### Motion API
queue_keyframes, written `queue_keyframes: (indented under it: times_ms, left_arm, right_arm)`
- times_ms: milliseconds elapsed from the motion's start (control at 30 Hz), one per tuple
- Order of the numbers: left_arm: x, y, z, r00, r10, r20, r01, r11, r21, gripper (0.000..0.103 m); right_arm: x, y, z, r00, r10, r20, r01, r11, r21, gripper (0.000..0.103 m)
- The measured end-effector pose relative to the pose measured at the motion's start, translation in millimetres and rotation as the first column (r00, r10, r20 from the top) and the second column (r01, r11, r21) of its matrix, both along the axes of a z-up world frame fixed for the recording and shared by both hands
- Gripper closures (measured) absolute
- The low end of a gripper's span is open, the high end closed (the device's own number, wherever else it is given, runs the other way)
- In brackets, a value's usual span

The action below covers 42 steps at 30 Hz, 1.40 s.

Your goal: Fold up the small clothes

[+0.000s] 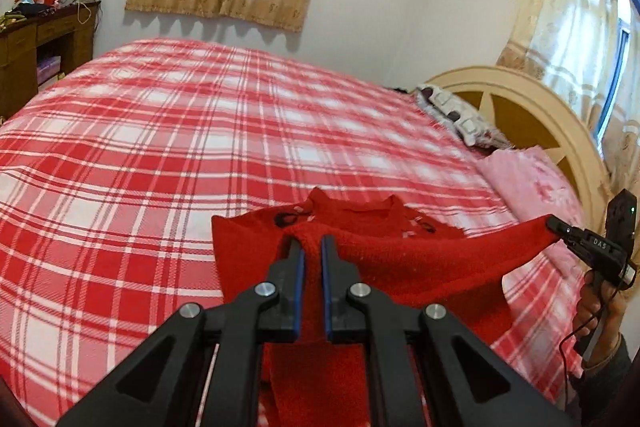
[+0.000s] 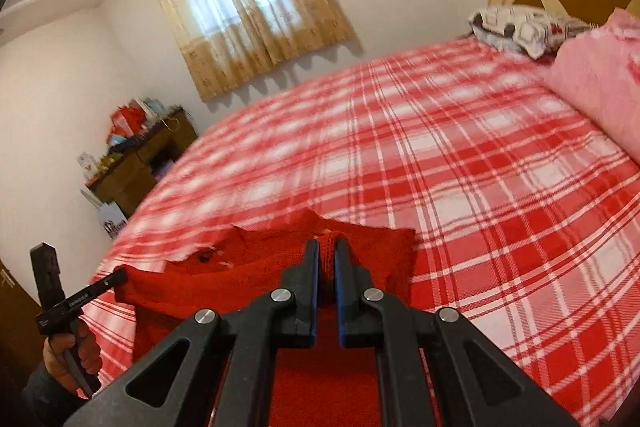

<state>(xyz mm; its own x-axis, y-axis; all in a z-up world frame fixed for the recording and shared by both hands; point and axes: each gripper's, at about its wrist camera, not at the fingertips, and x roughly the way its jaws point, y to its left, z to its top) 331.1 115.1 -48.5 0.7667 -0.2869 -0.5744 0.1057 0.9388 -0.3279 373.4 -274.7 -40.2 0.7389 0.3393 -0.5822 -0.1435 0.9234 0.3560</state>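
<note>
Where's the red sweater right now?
The red knitted sweater is stretched between both grippers over the near edge of the red-and-white plaid bedspread, low centre in both wrist views.

The wide red-and-white plaid bed lies bare ahead; a fluffy pink blanket and patterned pillow crowd the headboard end.

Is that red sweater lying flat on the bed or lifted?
Partly lifted: both grippers pinch the sweater and stretch it between them, while its collar end rests on the bed.
</note>
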Motion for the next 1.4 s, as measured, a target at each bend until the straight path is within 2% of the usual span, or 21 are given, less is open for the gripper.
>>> queue_keyframes:
  times_ms: [167,267,333,433,467,500,533,567,600,700,767,833,900,933,1033,1133,1300,1400]
  left_arm:
    - [26.8,-3.2,-33.0,0.998,0.013,-0.061,-0.009,0.999,0.05,0.095]
    - [40.2,-5.0,-47.2,0.996,0.027,-0.087,-0.019,0.995,0.096,0.095]
    - [47.3,-3.9,-52.1,0.995,0.047,-0.093,-0.037,0.993,0.109,0.09]
    - [46.4,0.2,-49.3,0.994,0.078,-0.081,-0.068,0.991,0.119,0.083]
    - [41.9,1.5,-46.1,0.994,0.087,-0.067,-0.078,0.989,0.127,0.074]
    - [31.9,2.3,-40.9,0.995,0.089,-0.043,-0.082,0.986,0.146,0.057]
    - [25.7,3.7,-38.5,0.996,0.089,-0.028,-0.084,0.983,0.162,0.048]
    - [16.6,3.8,-36.0,0.996,0.086,-0.01,-0.083,0.981,0.178,0.035]
    - [2.9,2.7,-33.7,0.998,0.068,0.009,-0.068,0.978,0.196,0.031]
    - [-8.2,-5.9,-39.9,1.0,0.002,-0.01,0.001,0.964,0.265,0.028]
    - [-4.9,-17.0,-48.8,0.999,-0.021,-0.043,0.034,0.941,0.336,0.027]
    - [4.9,-28.0,-55.3,0.999,-0.012,-0.052,0.032,0.913,0.406,0.027]
    - [19.7,-30.6,-54.7,0.999,0.023,-0.043,-0.002,0.902,0.432,0.027]
    - [25.9,-29.1,-53.0,0.998,0.052,-0.031,-0.033,0.899,0.438,0.027]
    - [46.9,-16.3,-45.8,0.992,0.129,-0.018,-0.111,0.911,0.398,0.027]
    - [54.8,-4.5,-41.7,0.985,0.172,-0.022,-0.152,0.917,0.369,0.027]
    - [32.0,6.7,-51.7,0.979,0.195,-0.056,-0.162,0.917,0.366,0.027]
    - [9.1,11.5,-56.4,0.977,0.196,-0.08,-0.16,0.931,0.329,0.027]
  right_arm:
    - [37.8,5.5,-38.8,0.997,-0.007,-0.072,0.003,0.999,-0.053,0.097]
    - [57.5,8.4,-50.5,0.995,-0.02,-0.096,0.012,0.997,-0.082,0.096]
    - [63.8,7.3,-53.1,0.993,-0.046,-0.108,0.036,0.995,-0.095,0.094]
    - [54.2,9.6,-50.4,0.992,-0.064,-0.112,0.05,0.992,-0.118,0.073]
    - [47.6,14.1,-49.1,0.993,-0.045,-0.112,0.031,0.992,-0.124,0.058]
    - [43.6,18.0,-48.5,0.993,-0.028,-0.112,0.013,0.991,-0.13,0.049]
    - [37.6,24.6,-48.9,0.993,-0.002,-0.118,-0.015,0.99,-0.141,0.049]
    - [32.6,34.7,-50.9,0.99,0.037,-0.135,-0.059,0.985,-0.163,0.049]
    - [30.5,45.6,-54.5,0.985,0.07,-0.159,-0.1,0.977,-0.189,0.049]
    - [35.5,83.0,-74.2,0.955,0.139,-0.261,-0.222,0.919,-0.327,0.049]
    - [46.4,101.6,-82.2,0.952,0.136,-0.276,-0.245,0.877,-0.413,0.049]
    - [61.2,106.2,-79.3,0.96,0.121,-0.253,-0.223,0.876,-0.429,0.049]
    - [79.4,102.9,-69.1,0.973,0.083,-0.217,-0.169,0.893,-0.417,0.049]
    - [85.1,99.3,-63.9,0.979,0.068,-0.194,-0.142,0.904,-0.403,0.049]
    - [90.8,92.1,-49.8,0.988,0.042,-0.147,-0.096,0.919,-0.382,0.049]
    - [82.6,90.3,-47.6,0.989,0.047,-0.14,-0.095,0.926,-0.364,0.049]
    - [50.5,71.4,-58.2,0.984,0.059,-0.17,-0.111,0.942,-0.318,0.049]
    - [28.5,60.4,-59.9,0.982,0.065,-0.178,-0.119,0.944,-0.308,0.049]
